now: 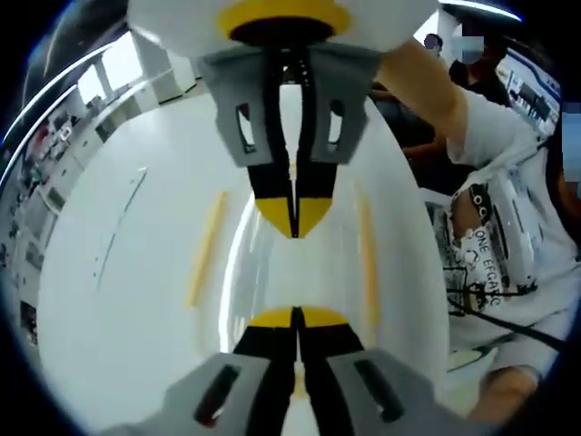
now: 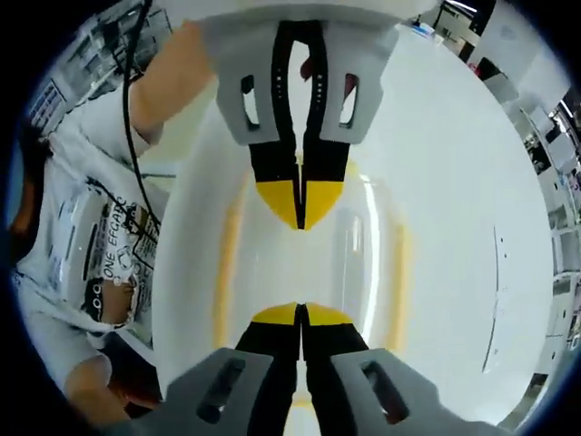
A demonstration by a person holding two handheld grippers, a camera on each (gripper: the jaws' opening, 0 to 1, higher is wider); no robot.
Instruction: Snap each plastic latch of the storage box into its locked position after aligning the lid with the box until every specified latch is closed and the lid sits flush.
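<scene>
Two hand-held grippers face each other over the storage box lid [image 1: 300, 263], which fills the middle of both frames on the white table [image 1: 118, 272]. The left hand-held gripper [image 1: 295, 313] and right hand-held gripper [image 2: 300, 309] each have jaws closed together, holding nothing. Yellow latches [image 1: 205, 247] run along the lid's sides. Press each latch squarely, probably while steadying the lid's opposite side.
</scene>
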